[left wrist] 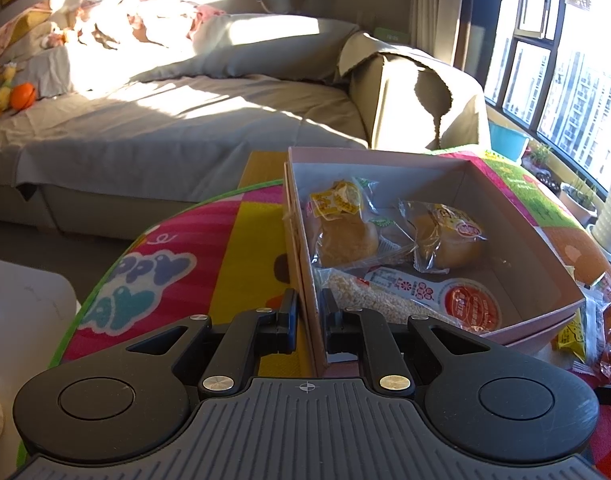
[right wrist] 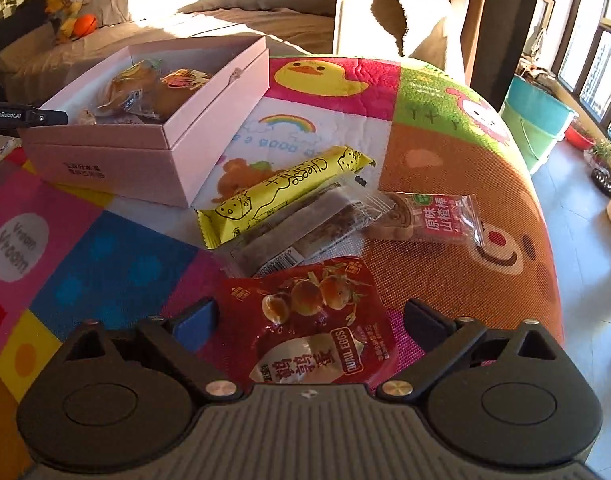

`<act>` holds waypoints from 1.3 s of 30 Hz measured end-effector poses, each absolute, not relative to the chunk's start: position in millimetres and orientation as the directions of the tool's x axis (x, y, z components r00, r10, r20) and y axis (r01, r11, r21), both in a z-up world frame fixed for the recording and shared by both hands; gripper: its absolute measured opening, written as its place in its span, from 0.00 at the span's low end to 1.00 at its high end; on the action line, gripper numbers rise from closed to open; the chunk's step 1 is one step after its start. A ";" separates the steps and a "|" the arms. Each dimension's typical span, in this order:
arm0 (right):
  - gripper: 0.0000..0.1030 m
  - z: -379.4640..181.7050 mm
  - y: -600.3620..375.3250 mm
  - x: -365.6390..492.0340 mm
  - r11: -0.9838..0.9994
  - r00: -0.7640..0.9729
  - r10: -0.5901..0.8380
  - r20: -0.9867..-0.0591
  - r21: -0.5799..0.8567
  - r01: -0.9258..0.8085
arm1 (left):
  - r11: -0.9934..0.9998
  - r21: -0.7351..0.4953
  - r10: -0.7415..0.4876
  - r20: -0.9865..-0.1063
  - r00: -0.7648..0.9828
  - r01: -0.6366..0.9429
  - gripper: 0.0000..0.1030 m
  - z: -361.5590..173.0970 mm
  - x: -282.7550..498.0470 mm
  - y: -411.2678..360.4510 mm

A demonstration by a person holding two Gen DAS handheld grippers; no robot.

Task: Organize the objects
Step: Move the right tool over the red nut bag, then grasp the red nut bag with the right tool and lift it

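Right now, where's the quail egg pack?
Right wrist view: the quail egg pack lies on the mat between the open right gripper, just below the brown bar.

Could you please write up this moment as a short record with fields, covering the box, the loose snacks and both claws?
surface: colourful play mat
container: pink box, open, lid off
in box: two wrapped buns, a rice cracker pack
loose on mat: yellow cheese bar, clear-wrapped brown bar, hawthorn packet, red quail egg pouch
left claw: shut on the pink box's near wall
right claw: open, straddling the red quail egg pouch, pads not touching it
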State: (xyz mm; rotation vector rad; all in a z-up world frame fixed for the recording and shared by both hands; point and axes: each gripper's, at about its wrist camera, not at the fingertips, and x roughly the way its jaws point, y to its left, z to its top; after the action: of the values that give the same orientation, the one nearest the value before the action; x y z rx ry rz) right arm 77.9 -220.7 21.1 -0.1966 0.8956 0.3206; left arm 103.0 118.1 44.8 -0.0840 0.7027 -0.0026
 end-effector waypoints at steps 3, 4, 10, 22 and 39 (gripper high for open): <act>0.78 27.4 -215.6 67.0 0.931 0.583 0.176 -0.794 -0.058 -0.360 | 0.997 -0.076 -0.028 -0.645 0.763 -0.028 0.13 44.5 103.3 118.2; 0.78 29.3 -214.0 63.4 0.930 0.580 0.172 -0.796 -0.063 -0.361 | 0.997 -0.074 -0.026 -0.645 0.764 -0.028 0.13 44.4 103.1 118.0; 0.78 64.3 -191.3 36.4 0.893 0.599 0.238 -0.764 -0.071 -0.445 | 0.997 -0.075 -0.026 -0.645 0.764 -0.029 0.13 44.2 102.4 117.5; 0.78 171.2 -139.1 66.6 0.863 0.754 0.423 -0.503 -0.032 -0.505 | 0.997 -0.078 -0.028 -0.644 0.764 -0.029 0.13 44.7 102.6 117.1; 0.79 144.6 -95.2 139.8 0.889 0.711 0.424 -0.561 0.108 -0.445 | 0.996 -0.079 -0.030 -0.646 0.763 -0.028 0.13 44.8 102.6 117.0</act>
State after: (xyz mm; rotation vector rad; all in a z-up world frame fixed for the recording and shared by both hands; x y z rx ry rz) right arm 139.8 -95.2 144.6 -0.0361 0.6128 0.4824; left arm 102.6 117.0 44.8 -0.0856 0.7030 -0.0015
